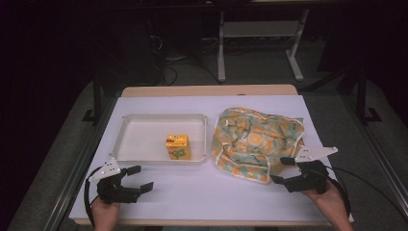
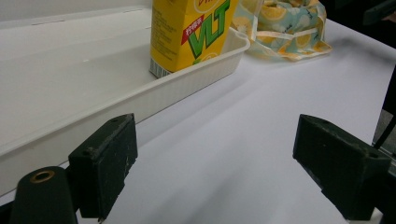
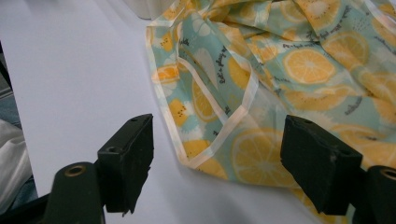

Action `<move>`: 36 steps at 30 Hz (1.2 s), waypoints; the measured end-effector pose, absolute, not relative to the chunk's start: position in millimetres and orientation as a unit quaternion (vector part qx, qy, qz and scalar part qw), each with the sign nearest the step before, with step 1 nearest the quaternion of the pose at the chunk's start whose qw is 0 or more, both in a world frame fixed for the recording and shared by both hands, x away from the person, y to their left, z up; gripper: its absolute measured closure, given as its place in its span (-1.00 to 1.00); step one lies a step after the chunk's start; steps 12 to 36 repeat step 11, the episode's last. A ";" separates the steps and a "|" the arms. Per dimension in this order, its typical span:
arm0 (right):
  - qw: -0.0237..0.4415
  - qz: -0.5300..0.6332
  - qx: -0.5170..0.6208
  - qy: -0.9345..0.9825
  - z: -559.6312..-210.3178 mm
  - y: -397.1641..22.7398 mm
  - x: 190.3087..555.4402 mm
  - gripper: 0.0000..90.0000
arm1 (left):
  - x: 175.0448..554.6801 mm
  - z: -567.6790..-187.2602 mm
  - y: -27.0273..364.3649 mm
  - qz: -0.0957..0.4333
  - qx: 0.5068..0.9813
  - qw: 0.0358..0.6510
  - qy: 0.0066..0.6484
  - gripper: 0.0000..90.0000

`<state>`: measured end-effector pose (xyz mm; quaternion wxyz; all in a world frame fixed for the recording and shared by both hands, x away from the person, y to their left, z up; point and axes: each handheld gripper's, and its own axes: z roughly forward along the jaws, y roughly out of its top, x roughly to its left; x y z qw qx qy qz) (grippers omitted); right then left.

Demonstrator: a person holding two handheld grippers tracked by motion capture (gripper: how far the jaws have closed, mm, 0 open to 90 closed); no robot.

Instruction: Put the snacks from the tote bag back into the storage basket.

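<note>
Standing upright in tray (image 1: 126,140): yellow carton (image 1: 178,147), seemingly juice.

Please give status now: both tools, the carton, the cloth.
Left tool open, empty. Right tool open, at edge of cloth, not gripping. Carton upright in tray. Nothing in the way.

White table (image 1: 192,192) bears a tray (image 1: 126,139) and crumpled cloth (image 1: 257,139).
</note>
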<state>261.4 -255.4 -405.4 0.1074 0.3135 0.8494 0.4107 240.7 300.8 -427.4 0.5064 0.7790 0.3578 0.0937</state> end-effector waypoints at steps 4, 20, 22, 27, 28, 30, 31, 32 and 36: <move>0.120 0.417 0.327 0.840 -414.7 -258.0 252.5 -0.45 | 240.2 -427.1 299.6 0.099 0.779 0.504 0.359 -0.70; 0.133 0.419 0.336 0.833 -423.4 -257.9 246.0 -0.48 | 239.7 -425.8 294.7 0.108 0.783 0.498 0.356 -0.70; 0.133 0.419 0.336 0.833 -423.4 -257.9 246.0 -0.48 | 239.7 -425.8 294.7 0.108 0.783 0.498 0.356 -0.70; 0.133 0.419 0.336 0.833 -423.4 -257.9 246.0 -0.48 | 239.7 -425.8 294.7 0.108 0.783 0.498 0.356 -0.70; 0.133 0.419 0.336 0.833 -423.4 -257.9 246.0 -0.48 | 239.7 -425.8 294.7 0.108 0.783 0.498 0.356 -0.70; 0.133 0.419 0.336 0.833 -423.4 -257.9 246.0 -0.48 | 239.7 -425.8 294.7 0.108 0.783 0.498 0.356 -0.70; 0.133 0.419 0.336 0.833 -423.4 -257.9 246.0 -0.48 | 239.7 -425.8 294.7 0.108 0.783 0.498 0.356 -0.70; 0.133 0.419 0.336 0.833 -423.4 -257.9 246.0 -0.48 | 239.7 -425.8 294.7 0.108 0.783 0.498 0.356 -0.70; 0.133 0.419 0.336 0.833 -423.4 -257.9 246.0 -0.48 | 239.7 -425.8 294.7 0.108 0.783 0.498 0.356 -0.70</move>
